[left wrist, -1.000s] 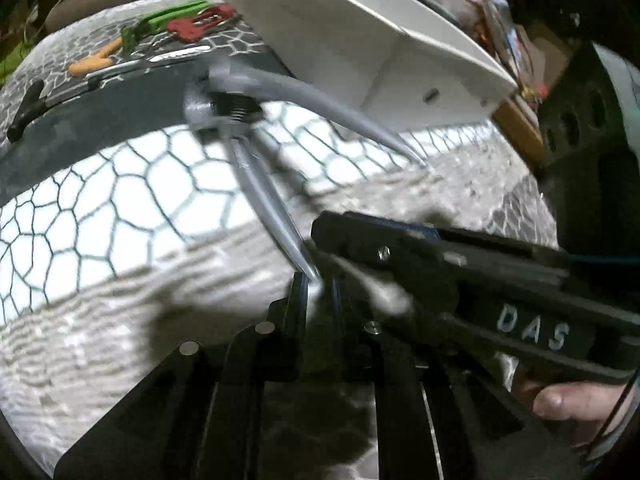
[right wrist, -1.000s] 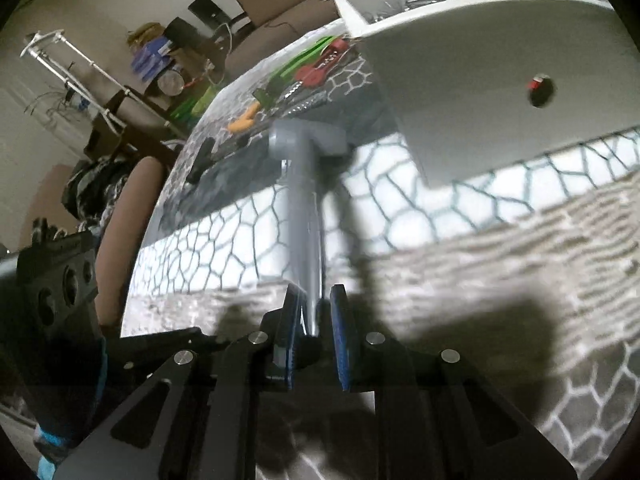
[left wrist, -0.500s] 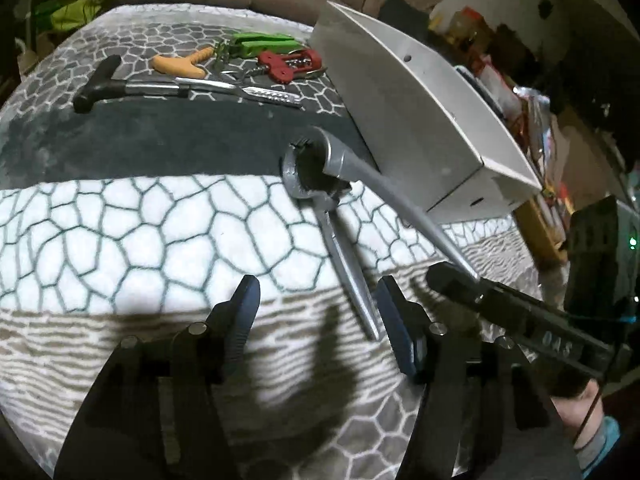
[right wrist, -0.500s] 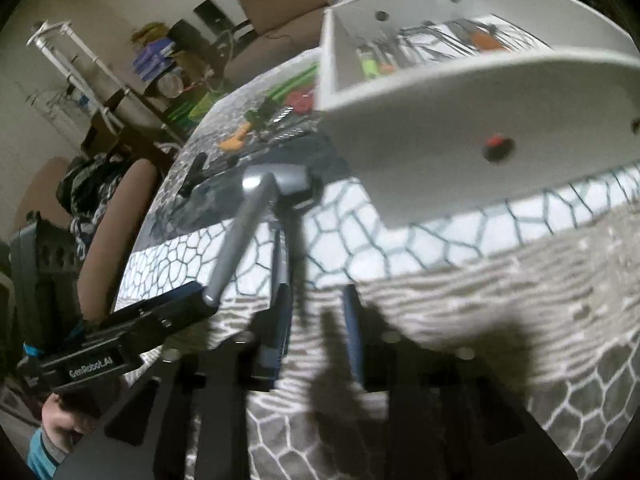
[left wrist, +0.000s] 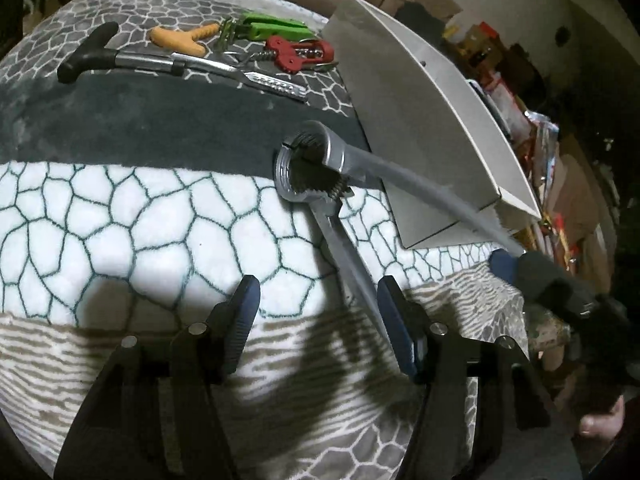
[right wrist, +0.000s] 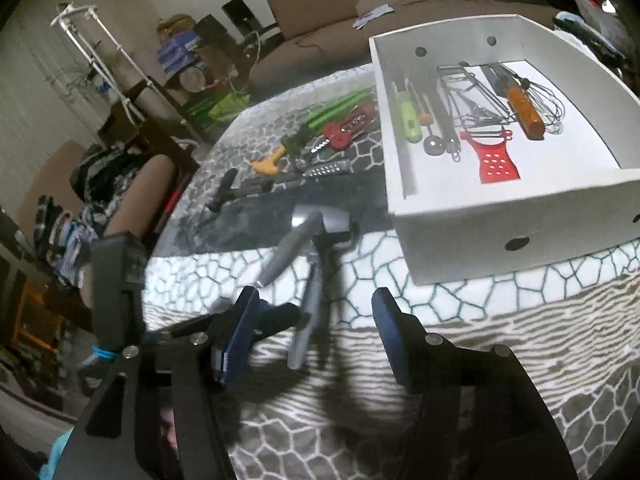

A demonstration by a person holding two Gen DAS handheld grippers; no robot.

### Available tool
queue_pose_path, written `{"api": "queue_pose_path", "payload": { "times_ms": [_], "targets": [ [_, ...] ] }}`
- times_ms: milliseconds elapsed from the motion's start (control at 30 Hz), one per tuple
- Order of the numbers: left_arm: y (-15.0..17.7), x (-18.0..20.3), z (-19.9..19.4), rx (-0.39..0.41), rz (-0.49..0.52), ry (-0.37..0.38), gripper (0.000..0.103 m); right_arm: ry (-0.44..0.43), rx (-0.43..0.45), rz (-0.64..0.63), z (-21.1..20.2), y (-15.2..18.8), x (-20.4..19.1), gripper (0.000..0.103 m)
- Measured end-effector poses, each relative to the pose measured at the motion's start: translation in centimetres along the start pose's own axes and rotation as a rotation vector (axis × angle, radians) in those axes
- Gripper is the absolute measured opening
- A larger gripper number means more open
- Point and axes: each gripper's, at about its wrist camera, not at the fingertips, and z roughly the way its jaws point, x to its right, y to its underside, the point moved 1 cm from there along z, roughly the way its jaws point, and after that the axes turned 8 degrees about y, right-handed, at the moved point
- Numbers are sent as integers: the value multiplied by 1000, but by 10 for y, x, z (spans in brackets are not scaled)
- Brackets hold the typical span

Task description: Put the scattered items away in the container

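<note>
A grey metal nutcracker [left wrist: 320, 184] lies spread open on the patterned cloth beside the white box [left wrist: 420, 136]. My left gripper [left wrist: 318, 320] is open, its fingers either side of the lower handle's end. My right gripper [right wrist: 314, 324] is open too, with one handle [right wrist: 310, 312] between its fingers, untouched. In the left wrist view the right gripper's fingers [left wrist: 536, 276] sit at the end of the other, raised handle. The box [right wrist: 520, 216] holds several utensils, including a red peeler [right wrist: 496, 160] and a whisk [right wrist: 524, 108].
Further back on the cloth lie a black-handled tool [left wrist: 132, 60], an orange T-handle tool [left wrist: 180, 36], a green tool [left wrist: 268, 26] and a red corkscrew [left wrist: 300, 54]. A sofa and room clutter surround the table.
Both grippers were shut on the nutcracker's handles a second ago. Both have opened and drawn back and up, and the nutcracker now rests on the cloth.
</note>
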Motion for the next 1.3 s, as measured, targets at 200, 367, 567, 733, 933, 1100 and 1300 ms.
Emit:
{"api": "queue_pose_path", "payload": {
  "times_ms": [200, 367, 567, 733, 933, 1100, 1300],
  "targets": [
    [-1, 8, 6, -4, 16, -12, 57, 41, -63, -100, 24, -31, -28, 69],
    [-4, 1, -3, 22, -4, -22, 58, 105, -181, -158, 74, -56, -46, 68],
    [-6, -6, -9, 27, -14, -23, 58, 177, -229, -269, 95, -72, -79, 74],
    [-8, -8, -15, 37, -35, -9, 58, 261, -320, -477, 113, -69, -99, 71],
    [1, -7, -13, 23, -46, 20, 58, 331, -419, -727, 120, -82, -106, 70],
    [1, 2, -6, 2, -35, 31, 58, 340, -535, -858, 140, -69, -107, 63],
    [2, -6, -10, 4, -69, 43, 58, 346, -605, -1034, 159, -46, -105, 61]
  ]
}}
